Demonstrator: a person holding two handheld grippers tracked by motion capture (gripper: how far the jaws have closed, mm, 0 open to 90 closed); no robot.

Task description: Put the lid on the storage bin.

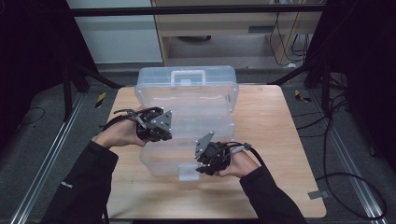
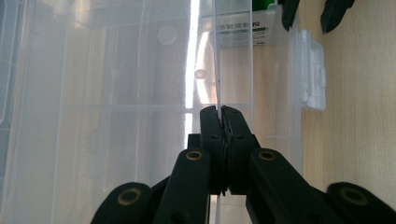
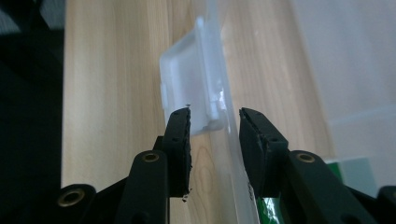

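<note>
The clear plastic organiser box (image 1: 187, 121) sits mid-table (image 1: 280, 140), its lid propped open toward the far edge. Your left gripper (image 2: 221, 112) has its jaws pinched together on a thin clear edge at the box's left side. Your right gripper (image 3: 214, 126) sits at the front latch (image 3: 187, 88), jaws apart, straddling the wall without squeezing.

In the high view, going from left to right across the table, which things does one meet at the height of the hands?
Left hand → left tool → clear plastic box → right tool → right hand → bare wooden table.
</note>
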